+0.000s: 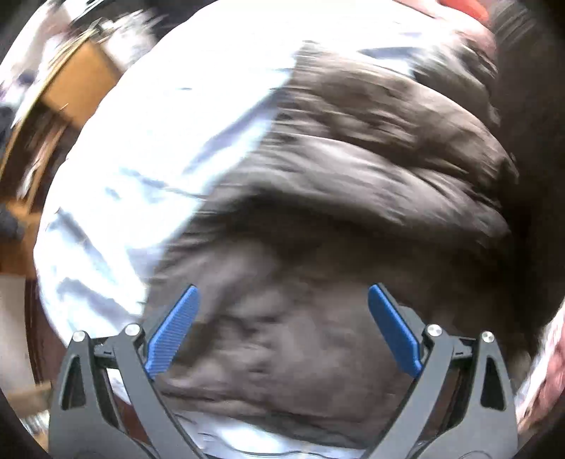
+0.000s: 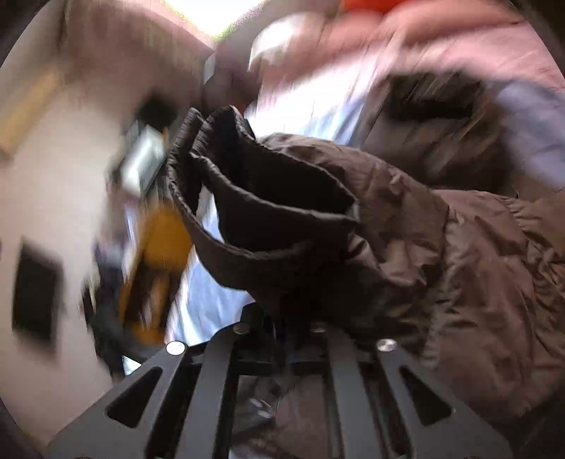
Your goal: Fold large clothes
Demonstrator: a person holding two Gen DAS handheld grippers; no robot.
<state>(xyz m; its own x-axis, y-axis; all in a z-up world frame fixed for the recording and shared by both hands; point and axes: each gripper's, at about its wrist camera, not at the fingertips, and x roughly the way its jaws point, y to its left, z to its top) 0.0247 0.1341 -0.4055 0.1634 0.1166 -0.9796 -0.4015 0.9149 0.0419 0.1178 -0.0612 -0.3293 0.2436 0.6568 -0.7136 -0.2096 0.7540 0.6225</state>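
A brown puffer jacket (image 1: 353, 176) lies rumpled on a white sheet (image 1: 141, 159); the left wrist view is blurred. My left gripper (image 1: 284, 287) points down over the jacket's lower part, its blue pads (image 1: 173, 332) wide apart and nothing between them. In the right wrist view the jacket (image 2: 423, 247) is bunched up close, sharp against a smeared background. A dark-lined opening of it (image 2: 265, 197) stands up in front. My right gripper (image 2: 279, 317) is buried in the cloth with its arms close together. Its fingertips are hidden, and the jacket appears held there.
Wooden furniture (image 1: 77, 77) stands beyond the sheet's left edge. Pink bedding (image 2: 441, 42) lies behind the jacket, with something red (image 1: 466, 9) at the top. An orange object (image 2: 162, 240) and a dark rectangle (image 2: 35, 293) on a pale wall show at the left.
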